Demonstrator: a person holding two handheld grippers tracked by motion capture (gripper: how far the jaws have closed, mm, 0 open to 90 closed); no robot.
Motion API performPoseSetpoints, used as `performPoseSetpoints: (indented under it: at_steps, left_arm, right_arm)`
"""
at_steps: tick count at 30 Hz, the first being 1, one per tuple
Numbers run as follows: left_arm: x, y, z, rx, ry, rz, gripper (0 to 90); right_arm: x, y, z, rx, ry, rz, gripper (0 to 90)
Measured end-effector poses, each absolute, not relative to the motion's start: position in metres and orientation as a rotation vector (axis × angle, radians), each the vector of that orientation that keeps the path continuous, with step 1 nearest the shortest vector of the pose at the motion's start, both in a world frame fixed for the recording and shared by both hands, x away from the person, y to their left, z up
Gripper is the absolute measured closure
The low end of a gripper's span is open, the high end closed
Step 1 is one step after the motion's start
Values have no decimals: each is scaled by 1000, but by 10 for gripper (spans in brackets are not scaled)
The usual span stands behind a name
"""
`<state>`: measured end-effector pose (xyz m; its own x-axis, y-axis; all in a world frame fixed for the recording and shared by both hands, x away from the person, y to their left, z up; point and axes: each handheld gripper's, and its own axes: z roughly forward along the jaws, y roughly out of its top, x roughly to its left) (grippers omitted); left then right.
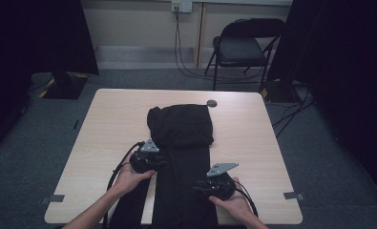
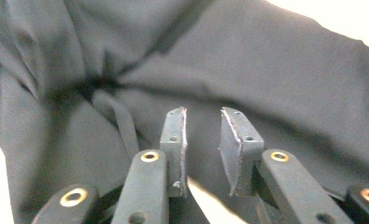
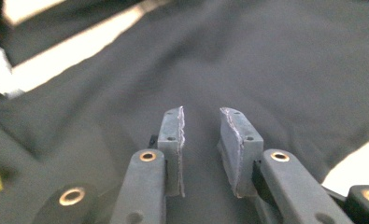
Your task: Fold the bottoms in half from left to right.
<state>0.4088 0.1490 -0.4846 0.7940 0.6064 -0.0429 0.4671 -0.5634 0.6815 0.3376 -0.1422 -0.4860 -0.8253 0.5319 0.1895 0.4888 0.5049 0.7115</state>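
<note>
A black garment (image 1: pixel 183 143) lies lengthwise down the middle of the bench (image 1: pixel 253 143), its far part folded back. The left gripper (image 1: pixel 158 160) sits at its left edge and the right gripper (image 1: pixel 200 187) at its right edge, both with jaws slightly apart, gripping nothing.

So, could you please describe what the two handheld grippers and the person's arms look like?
Both the left gripper and the right gripper are black, each topped by a grey three-cornered plate and trailing a black cable. Their black jaws carry brass-coloured rivets and flat grey pads with worn edges. The forearms are bare, with no sleeves in sight.
</note>
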Motion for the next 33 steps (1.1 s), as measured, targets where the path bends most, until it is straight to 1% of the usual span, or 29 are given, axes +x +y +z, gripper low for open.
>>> performPoseSetpoints:
  at_steps: [1, 3, 4, 7, 8, 9, 11, 13, 15, 18, 20, 21, 24, 25, 27, 28, 31, 32, 33]
  left_arm:
    - [410, 148, -487, 2286, 799, 259, 678]
    - [411, 149, -488, 2274, 798, 278, 674]
    - [412, 149, -488, 2277, 807, 298, 657]
    - [413, 152, -489, 2266, 841, 295, 604]
    - [414, 152, -489, 2252, 856, 294, 604]
    - [415, 153, -489, 2253, 854, 295, 603]
    - [415, 155, -485, 2230, 870, 292, 586]
    - [414, 161, -475, 2184, 868, 310, 572]
    - [410, 169, -467, 2147, 885, 303, 552]
    - [400, 182, -464, 2148, 915, 315, 521]
    - [391, 190, -464, 2163, 969, 303, 470]
    - [386, 194, -465, 2156, 973, 290, 432]
    - [374, 202, -465, 2179, 969, 288, 375]
    - [370, 205, -466, 2181, 954, 273, 332]
    - [365, 208, -469, 2198, 953, 271, 314]
    - [366, 208, -471, 2213, 946, 246, 309]
    - [371, 202, -479, 2290, 933, 262, 330]
    - [372, 199, -484, 2326, 920, 306, 354]
    - [374, 198, -484, 2315, 905, 296, 387]
  right_arm:
    - [336, -143, -489, 891, 2682, 1183, 712]
    - [332, -145, -489, 895, 2699, 1187, 704]
    - [328, -146, -488, 880, 2706, 1178, 700]
    - [315, -149, -489, 820, 2737, 1155, 665]
    - [308, -150, -489, 773, 2758, 1146, 640]
    - [304, -151, -488, 752, 2778, 1139, 633]
    - [294, -155, -487, 722, 2819, 1139, 621]
    - [285, -161, -486, 718, 2841, 1150, 604]
    - [278, -165, -483, 725, 2843, 1172, 582]
    - [283, -169, -478, 782, 2770, 1230, 559]
    - [293, -168, -476, 832, 2708, 1240, 526]
    - [302, -166, -474, 856, 2677, 1252, 520]
    - [316, -154, -471, 878, 2635, 1277, 476]
    - [320, -147, -471, 869, 2631, 1282, 469]
    - [325, -130, -471, 839, 2650, 1293, 441]
    - [326, -120, -473, 819, 2663, 1292, 439]
    - [328, -89, -475, 737, 2712, 1293, 432]
    - [329, -82, -476, 725, 2717, 1305, 430]
    - [330, -71, -476, 705, 2726, 1316, 427]
